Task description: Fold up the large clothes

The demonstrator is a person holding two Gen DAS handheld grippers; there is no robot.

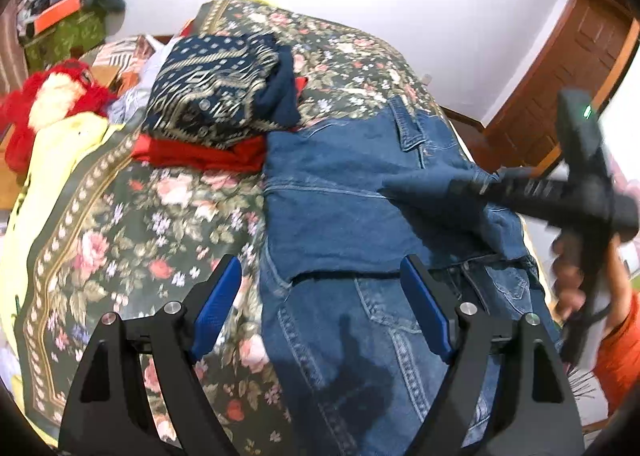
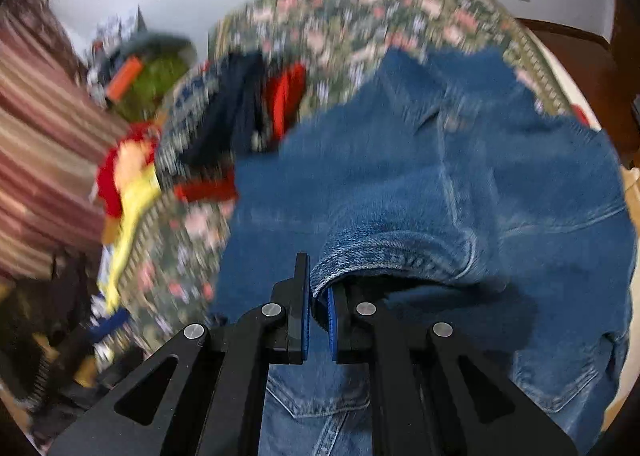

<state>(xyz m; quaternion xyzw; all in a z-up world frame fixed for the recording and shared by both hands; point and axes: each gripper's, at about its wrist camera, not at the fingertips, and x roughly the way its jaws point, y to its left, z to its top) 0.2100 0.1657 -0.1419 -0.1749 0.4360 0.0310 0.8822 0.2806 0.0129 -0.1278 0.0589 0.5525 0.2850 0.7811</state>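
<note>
Across the right half of the left wrist view, a pair of blue denim jeans lies spread on a bed covered by a dark green floral bedspread with pink roses, its lower part already turned over the waistband area at the bottom of the frame. At the bottom of that view the left gripper stands with its blue-padded jaws wide apart and nothing between them, one finger over the bedspread and the other over the denim. On the right edge of the frame the black right gripper pinches a fold of the jeans, held by a blurred hand with an orange sleeve below it. The right wrist view, smeared by motion, shows the same grip close up: the right gripper is closed tight on a stitched hem of the jeans, which drapes away toward the upper right. Upper left of centre in the left wrist view sits a folded navy cloth with gold patterning on top of a red garment. A red and white plush toy lies at the left edge
</note>
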